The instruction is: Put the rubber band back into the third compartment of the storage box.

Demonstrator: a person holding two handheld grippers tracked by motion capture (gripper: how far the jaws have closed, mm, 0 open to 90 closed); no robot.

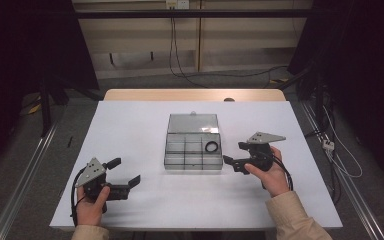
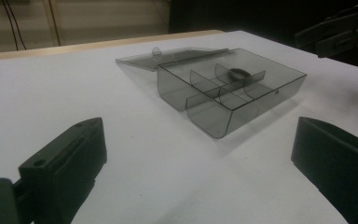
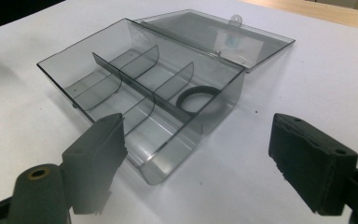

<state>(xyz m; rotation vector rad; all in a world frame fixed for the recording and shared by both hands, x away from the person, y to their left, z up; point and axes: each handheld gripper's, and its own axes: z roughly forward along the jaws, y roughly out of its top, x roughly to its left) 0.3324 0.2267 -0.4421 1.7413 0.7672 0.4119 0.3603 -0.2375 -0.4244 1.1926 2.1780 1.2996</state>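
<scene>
Open smoky box (image 1: 193, 147), black ring (image 1: 211, 146) inside

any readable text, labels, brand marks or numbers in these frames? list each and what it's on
None readable.
Clear plastic box, its open lid and the black ring inside: no print or label visible.
Left gripper and right gripper: no markings visible.
White table: blank.

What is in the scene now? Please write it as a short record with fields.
surface: white table
box: clear divided box, centre of table, lid open and lying flat behind it
contents: one black ring in the far right compartment; other compartments look empty
left gripper: open, holding nothing
right gripper: open, beside the box, holding nothing
</scene>
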